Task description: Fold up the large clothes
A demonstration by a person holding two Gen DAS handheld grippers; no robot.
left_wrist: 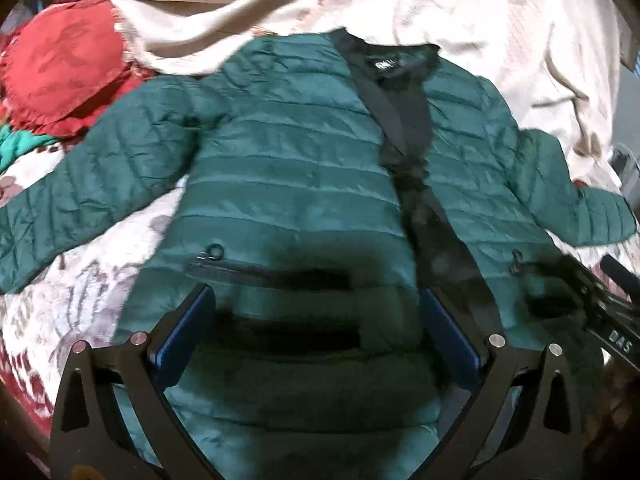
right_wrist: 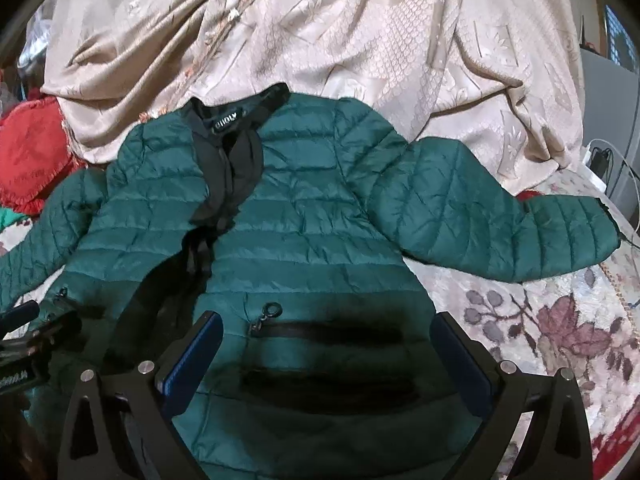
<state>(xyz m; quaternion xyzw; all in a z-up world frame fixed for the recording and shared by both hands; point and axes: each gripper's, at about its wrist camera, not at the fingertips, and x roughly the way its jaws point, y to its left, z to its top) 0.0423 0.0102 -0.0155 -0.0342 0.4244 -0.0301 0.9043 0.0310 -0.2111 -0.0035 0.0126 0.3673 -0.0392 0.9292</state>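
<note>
Both my left gripper (left_wrist: 316, 336) and right gripper (right_wrist: 326, 354) gape empty; slippery jacket (left_wrist: 288, 184) may slide mid-fold

- Your left gripper (left_wrist: 316, 320): black angular frame, blue-edged finger pads (left_wrist: 192, 328), silver round screws (left_wrist: 496, 340).
- Your right gripper (right_wrist: 326, 344): same black frame, blue pads, silver screws.

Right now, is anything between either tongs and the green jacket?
Nothing visible. The left tongs and right tongs both hang open directly over the lower front of the green jacket, which lies spread flat on the floral bedspread with no other item on it.
</note>
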